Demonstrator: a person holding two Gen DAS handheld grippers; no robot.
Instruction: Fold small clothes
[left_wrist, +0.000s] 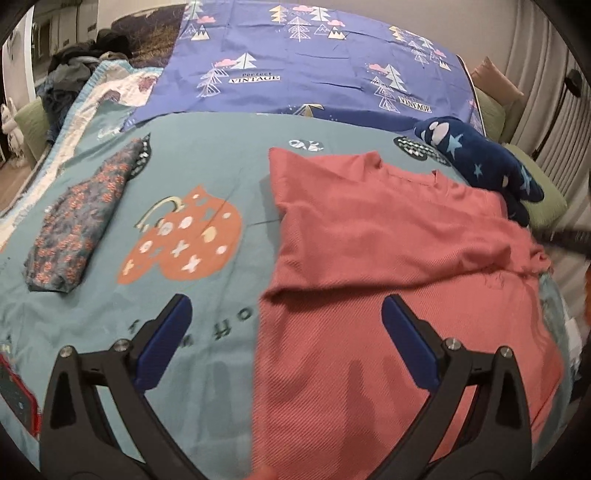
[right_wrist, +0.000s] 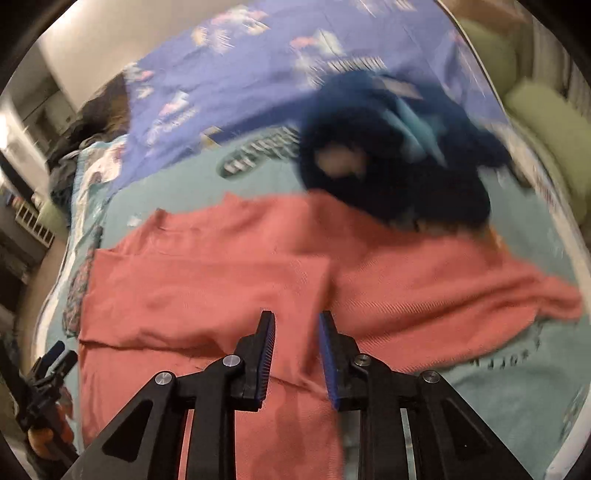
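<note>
A coral knit top (left_wrist: 388, 258) lies spread on the teal printed bedsheet (left_wrist: 207, 173). Its left side is folded inward, and the fold's edge (right_wrist: 327, 280) runs toward my right gripper. One sleeve (right_wrist: 535, 299) stretches out to the right. My left gripper (left_wrist: 286, 301) hovers wide open over the top's near left edge, holding nothing; it also shows at the lower left of the right wrist view (right_wrist: 48, 365). My right gripper (right_wrist: 296, 314) hangs over the middle of the top with a narrow gap between its blue pads. Coral cloth lies under that gap, and neither pad presses on it.
A navy garment with stars (left_wrist: 480, 162) lies bunched at the top's far right corner. A folded floral cloth (left_wrist: 81, 218) rests on the left of the bed. Farther back are a purple tree-print sheet (left_wrist: 314, 62) and a pile of dark clothes (left_wrist: 81, 62). Green pillows (right_wrist: 546, 122) line the right edge.
</note>
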